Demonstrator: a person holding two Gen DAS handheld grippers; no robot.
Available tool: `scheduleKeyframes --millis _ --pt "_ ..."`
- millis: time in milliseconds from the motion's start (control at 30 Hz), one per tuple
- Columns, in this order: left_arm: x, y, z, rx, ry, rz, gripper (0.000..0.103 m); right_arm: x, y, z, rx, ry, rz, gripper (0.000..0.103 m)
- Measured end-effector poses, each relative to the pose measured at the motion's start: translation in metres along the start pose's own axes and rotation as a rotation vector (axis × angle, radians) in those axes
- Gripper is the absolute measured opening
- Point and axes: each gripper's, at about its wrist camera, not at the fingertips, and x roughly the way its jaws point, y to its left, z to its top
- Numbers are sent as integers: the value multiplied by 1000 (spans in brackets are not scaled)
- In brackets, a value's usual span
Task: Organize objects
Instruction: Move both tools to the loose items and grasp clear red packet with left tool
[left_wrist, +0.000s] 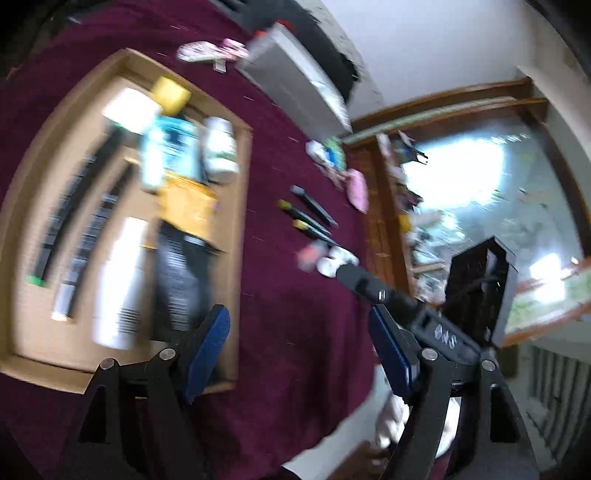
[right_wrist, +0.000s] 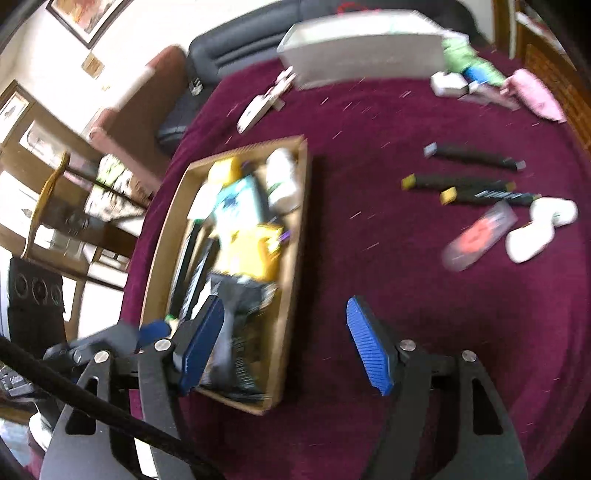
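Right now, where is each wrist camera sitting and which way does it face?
Left wrist: behind the open left gripper, tilted over the maroon tablecloth, facing the shallow cardboard tray and a window; the right gripper's black body shows at right.
Right wrist: behind the open right gripper, looking down across the cloth toward a grey rectangular box; part of the left gripper shows at lower left.
Shared: the tray, its white bottle, and three loose black markers.

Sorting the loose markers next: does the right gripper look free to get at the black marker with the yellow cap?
Probably yes. The right gripper is open and empty, and bare maroon cloth lies between it and the yellow-capped marker; nothing covers it.
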Motion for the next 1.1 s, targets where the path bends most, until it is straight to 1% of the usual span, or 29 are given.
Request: scheduleKeyframes --millis 33,67,100,167,200,233,267,300,333,367,400,433,467,533,600,700,767,833,867,900,1000,1067,1100 --pt "5 -6 -1 10 9 -23 72 -18 -18 5 -2 -23 -10 69" --pt "10 -12 -2 19 20 -61 72 -32 -25 8 -5 -66 -30 69" --pt "18 -20 -3 23 31 -117 72 -49 -31 9 -8 -127 -62 69" --pt "28 -30 -3 18 44 -184 72 -83 -43 11 -16 -260 -133 71" --pt "35 -36 -3 14 56 -214 72 -97 -51 9 -11 -308 -160 82" --pt "43 -43 -2 13 70 -230 72 -111 -59 9 7 -369 -191 88" --pt "49 -49 -1 17 78 -225 72 -123 -71 6 41 -431 -209 96" --pt "58 -56 1 26 85 -205 72 -129 -83 6 80 -455 -212 103" --pt "67 -64 3 45 91 -177 72 -132 -99 6 128 -447 -200 103" --pt "73 -71 3 65 97 -150 72 -128 -117 6 180 -398 -169 103" --pt "85 -80 6 94 106 -91 72 -123 -136 5 231 -349 -144 103" --pt "92 -86 7 117 107 -47 72 -120 -147 3 260 -328 -138 103" --pt "101 -92 8 153 103 11 72 -117 -161 -1 290 -312 -138 103" --pt "125 -107 11 252 91 171 72 -114 -182 -9 329 -290 -145 103" --pt "155 -117 13 335 99 299 71 -112 -202 -17 365 -264 -134 103" --pt "191 -122 14 406 103 406 71 -108 -228 -26 401 -229 -128 103" --pt "216 -121 15 445 111 447 71 -109 -244 -31 422 -209 -113 103" --pt "232 -118 17 475 119 503 71 -109 -257 -37 441 -199 -109 103" --pt "239 -118 15 492 125 519 71 -110 -264 -40 450 -194 -112 103" --pt "247 -119 16 517 130 538 71 -110 -271 -42 455 -186 -114 103" --pt "274 -120 16 604 144 629 71 -111 -286 -47 472 -167 -108 103" --pt "292 -120 15 656 171 674 69 -111 -293 -49 483 -157 -108 103" --pt "298 -121 14 676 180 689 64 -111 -296 -50 487 -155 -109 103"
